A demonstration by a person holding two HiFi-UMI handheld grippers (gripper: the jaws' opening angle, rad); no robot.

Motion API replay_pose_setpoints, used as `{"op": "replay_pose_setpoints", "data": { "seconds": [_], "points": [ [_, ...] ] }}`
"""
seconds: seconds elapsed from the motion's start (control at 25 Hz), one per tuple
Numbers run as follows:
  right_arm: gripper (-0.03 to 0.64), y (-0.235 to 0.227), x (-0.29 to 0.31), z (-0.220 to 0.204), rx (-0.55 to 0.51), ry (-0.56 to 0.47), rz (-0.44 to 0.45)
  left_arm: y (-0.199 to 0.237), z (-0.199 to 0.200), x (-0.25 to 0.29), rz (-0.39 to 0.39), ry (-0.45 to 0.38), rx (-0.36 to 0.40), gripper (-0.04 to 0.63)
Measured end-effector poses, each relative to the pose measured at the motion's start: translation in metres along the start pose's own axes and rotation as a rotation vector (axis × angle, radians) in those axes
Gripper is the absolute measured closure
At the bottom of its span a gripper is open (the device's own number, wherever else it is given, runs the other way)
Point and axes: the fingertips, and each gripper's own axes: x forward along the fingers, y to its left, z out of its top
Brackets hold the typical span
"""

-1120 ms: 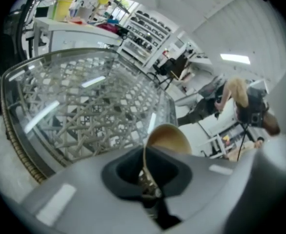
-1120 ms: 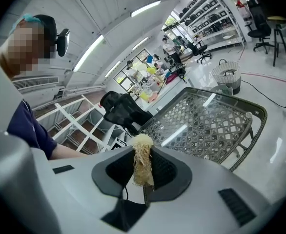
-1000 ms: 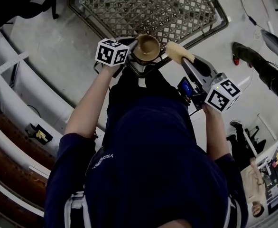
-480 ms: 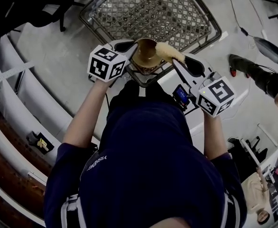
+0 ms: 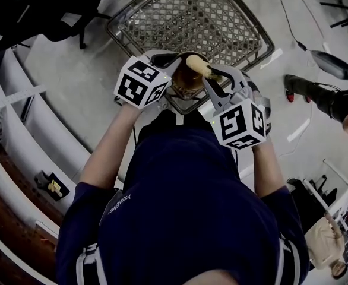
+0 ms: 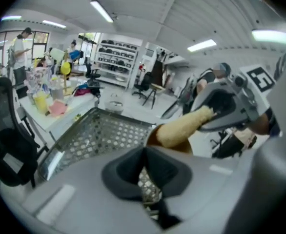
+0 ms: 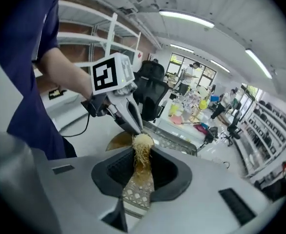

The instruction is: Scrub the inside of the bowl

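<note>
Your right gripper (image 5: pixel 212 83) has come in closer, and the scrubber (image 5: pixel 198 66) now pokes into the bowl (image 5: pixel 184 83) instead of lying across its edge. The bowl sits at the upper middle of the head view, in the air in front of the basket (image 5: pixel 192 16).

Your left gripper (image 6: pixel 144 162) has its jaws pressed together on the bowl's near edge. Your right gripper's jaws are squeezed on the scrubber's stem.

The bowl looks hard, thin and light. You hold it by one edge only, so I think it could tip or slip if you push hard. The scrubber looks soft and stringy, so it will bend. Hold it low on the stem and rub gently.
</note>
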Motion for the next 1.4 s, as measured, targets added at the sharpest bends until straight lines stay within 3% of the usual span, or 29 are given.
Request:
{"op": "replay_pose_setpoints", "data": {
  "seconds": [0.16,0.36,0.76,1.04,1.4],
  "points": [
    [0.546,0.003,0.006,0.008,-0.125,0.054,-0.018,-0.005,0.004,-0.005,-0.013,0.008,0.007,0.584],
    [0.547,0.002,0.009,0.009,-0.207,0.099,-0.056,-0.004,0.005,-0.009,-0.007,0.018,0.028,0.584],
    [0.548,0.022,0.015,0.004,-0.188,0.171,-0.027,0.015,0.019,-0.026,0.071,-0.009,0.090,0.584],
    [0.548,0.044,0.021,0.018,-0.193,0.129,0.036,0.007,0.032,-0.029,0.059,-0.048,0.085,0.584],
    [0.548,0.008,0.020,0.023,-0.189,0.135,-0.091,-0.007,0.036,-0.029,0.038,-0.050,0.105,0.584]
  ]
}}
